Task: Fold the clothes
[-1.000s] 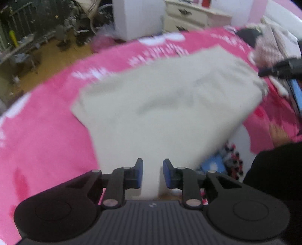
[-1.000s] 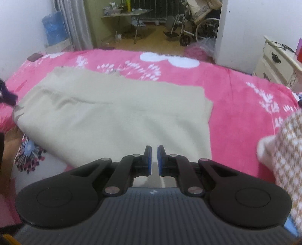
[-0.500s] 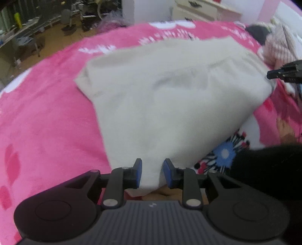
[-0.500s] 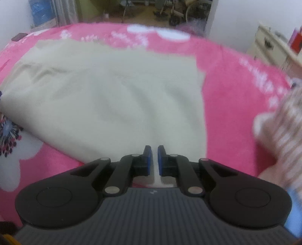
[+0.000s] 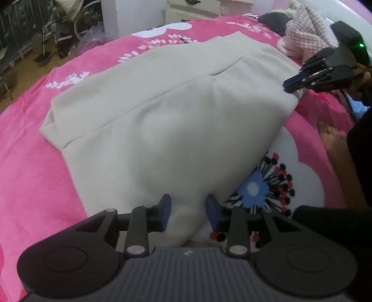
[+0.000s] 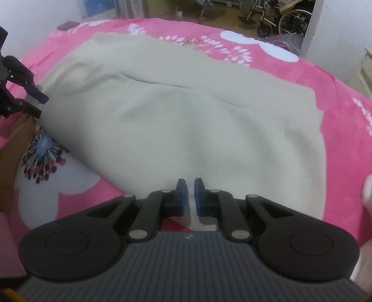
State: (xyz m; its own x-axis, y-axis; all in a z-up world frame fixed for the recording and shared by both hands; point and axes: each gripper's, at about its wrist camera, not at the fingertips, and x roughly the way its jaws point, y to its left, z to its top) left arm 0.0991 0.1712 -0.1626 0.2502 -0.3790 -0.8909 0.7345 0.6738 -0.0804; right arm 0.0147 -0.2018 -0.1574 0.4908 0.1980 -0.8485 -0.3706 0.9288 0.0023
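A beige garment (image 5: 174, 116) is spread on the pink flowered bedcover (image 5: 34, 174), with an upper layer folded over a lower one. My left gripper (image 5: 188, 213) is shut on a bunched near corner of it. The right wrist view shows this gripper at the far left edge (image 6: 34, 103), at the cloth's corner. My right gripper (image 6: 188, 197) is shut on the other near corner of the garment (image 6: 174, 116), its pads almost touching with thin cloth between. That gripper also shows in the left wrist view (image 5: 291, 86), at the right.
A pile of checked and dark clothes (image 5: 307, 34) lies on the bed at the back right. A person's bare foot (image 5: 332, 137) and black sleeve (image 5: 337, 220) are at the right. Beyond the bed stand a white dresser (image 5: 197, 9) and floor clutter (image 6: 279, 18).
Both grippers have carried the garment's near edge forward over the cloth. The garment now fills more of both views and bulges in the middle.
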